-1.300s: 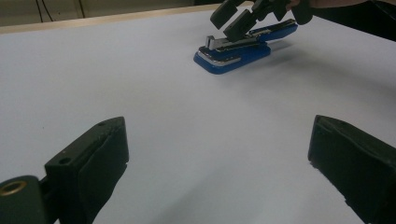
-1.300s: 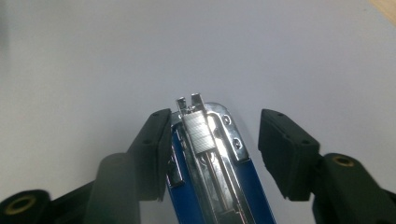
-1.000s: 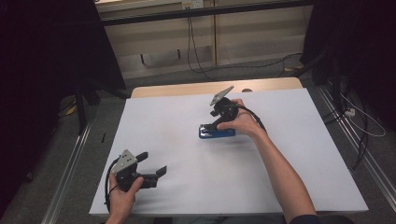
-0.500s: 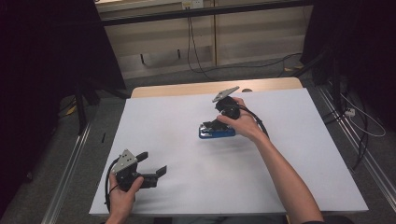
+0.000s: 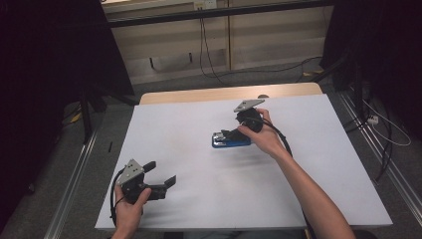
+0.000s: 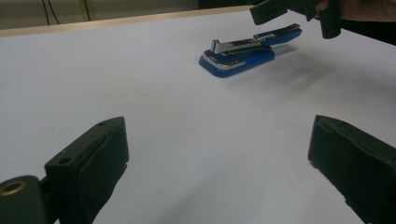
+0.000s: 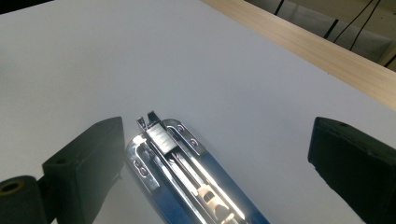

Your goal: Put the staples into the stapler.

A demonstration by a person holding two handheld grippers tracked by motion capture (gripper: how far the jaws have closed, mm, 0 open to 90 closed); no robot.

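At about 7 o'clock on the white table (image 5: pixel 318 199), the left gripper (image 5: pixel 160 175) sits low in the person's left hand (image 5: pixel 130 209), its jaws spread wide with nothing between them; the left gripper view confirms only bare table surface in the gap. It is well apart from the action.

Just past the table's centre, toward 1 o'clock, lies the blue stapler (image 5: pixel 230 140), flat on its base. Its long axis runs roughly 9 to 3 o'clock across the high view, and the stapling end with the metal magazine points toward 9 o'clock (the hinge end is under the hand).

The right gripper (image 5: pixel 238 130) hovers over the stapler's 3 o'clock end, jaws parted wide; in the right gripper view the stapler (image 7: pixel 187 172) lies between them, nearer the left jaw, not clamped.

The risk, as I judge it: closing off-centre would let one jaw touch first and push or spin the stapler on the smooth surface. Gripping the sprung top arm alone could also let it pivot open or slip.
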